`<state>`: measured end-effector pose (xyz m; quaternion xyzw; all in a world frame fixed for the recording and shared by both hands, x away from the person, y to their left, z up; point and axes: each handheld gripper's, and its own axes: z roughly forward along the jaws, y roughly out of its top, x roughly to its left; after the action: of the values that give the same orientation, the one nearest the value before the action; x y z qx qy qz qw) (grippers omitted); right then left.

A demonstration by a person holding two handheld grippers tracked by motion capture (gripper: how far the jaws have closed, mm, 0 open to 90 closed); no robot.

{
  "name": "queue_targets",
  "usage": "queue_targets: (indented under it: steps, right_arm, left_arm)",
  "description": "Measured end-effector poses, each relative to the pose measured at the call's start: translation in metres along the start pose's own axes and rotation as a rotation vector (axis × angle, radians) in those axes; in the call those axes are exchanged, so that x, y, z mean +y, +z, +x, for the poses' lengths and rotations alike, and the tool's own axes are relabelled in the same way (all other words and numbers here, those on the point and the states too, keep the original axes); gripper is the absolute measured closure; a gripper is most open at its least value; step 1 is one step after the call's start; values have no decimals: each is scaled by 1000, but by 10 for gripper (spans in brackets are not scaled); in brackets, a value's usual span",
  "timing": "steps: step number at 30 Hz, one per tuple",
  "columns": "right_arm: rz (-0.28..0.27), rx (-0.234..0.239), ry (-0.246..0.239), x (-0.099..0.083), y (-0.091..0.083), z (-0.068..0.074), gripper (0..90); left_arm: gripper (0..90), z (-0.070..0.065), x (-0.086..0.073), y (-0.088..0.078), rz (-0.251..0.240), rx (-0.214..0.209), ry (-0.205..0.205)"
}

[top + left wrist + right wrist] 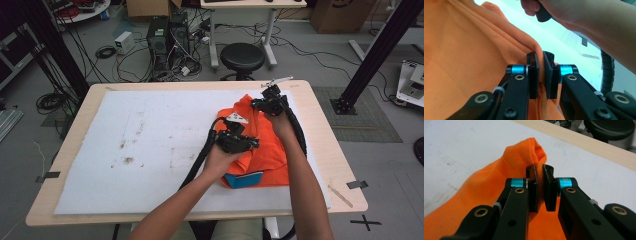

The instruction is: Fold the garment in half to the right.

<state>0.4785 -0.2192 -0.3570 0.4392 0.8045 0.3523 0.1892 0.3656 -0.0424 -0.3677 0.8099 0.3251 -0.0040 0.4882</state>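
On white mat (150,150), bunched piqué-knit orange shirt (267,145)

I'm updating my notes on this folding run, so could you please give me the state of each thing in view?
Shirt: orange, bunched on the white mat, pinched at two spots.
Left gripper: shut on shirt fabric.
Right gripper: shut on a raised shirt fold.
Stool: unoccupied, behind the table.

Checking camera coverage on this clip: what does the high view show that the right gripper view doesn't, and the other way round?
High view alone: both forearms, the left gripper, the blue trim at the near edge of the orange garment, and the full white mat. Right gripper view alone: up close, the right gripper pinching a bunched fold of fabric between nearly closed jaws. Both share the garment, the mat, the wooden table edge and the black stool.
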Motion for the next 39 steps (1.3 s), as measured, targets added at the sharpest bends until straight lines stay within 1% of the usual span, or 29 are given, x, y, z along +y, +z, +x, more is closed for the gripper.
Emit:
queue_targets:
  steps: [4, 5, 8, 11, 19, 22, 25, 27, 29, 30, 31, 34, 35, 36, 37, 39]
  right_arm:
    - [-5, -9, 26, -8, -2, -11, 846]
    - [-3, -11, 29, -10, -3, -13, 846]
    - [2, -24, 45, -18, -3, -21, 845]
    - [7, -36, 63, -26, -3, -29, 845]
    - [22, -64, 117, -46, -1, -47, 844]
    - [27, -74, 139, -53, 0, -52, 842]
    - [34, -76, 158, -58, 2, -55, 837]
    - [37, -84, 158, -60, 3, -56, 803]
    - [39, -86, 165, -61, 3, -56, 716]
    - [34, -85, 167, -61, 2, -57, 678]
    - [23, -86, 177, -61, 0, -57, 644]
    - [-11, -104, 181, -60, -7, -58, 593]
    - [-22, -112, 185, -60, -10, -58, 589]
    - [-35, -120, 185, -59, -12, -58, 588]
    - [-48, -138, 184, -59, -15, -58, 588]
    - [-49, -149, 177, -59, -17, -58, 592]
  left_arm:
    - [832, -4, 2, 19, 27, -9, -6]
    - [832, -6, 2, 24, 39, -9, -1]
    - [831, -9, 3, 37, 52, -12, -8]
    - [831, -13, 3, 48, 68, -9, 2]
    - [817, -18, -2, 71, 91, -2, 5]
    - [813, -20, -3, 78, 91, 1, 7]
    - [802, -21, -5, 81, 89, 18, 15]
    - [740, -21, -5, 79, 82, 25, 22]
    - [639, -20, -6, 74, 65, 48, 35]
    - [601, -17, -7, 68, 48, 62, 35]
    - [545, -15, -8, 64, 39, 69, 33]
    - [441, -2, -15, 43, 6, 107, 34]
    - [418, 3, -18, 35, -13, 118, 31]
    - [384, 9, -22, 24, -29, 144, 32]
    - [333, 15, -26, 16, -43, 167, 37]
    - [300, 25, -34, 3, -74, 188, 40]
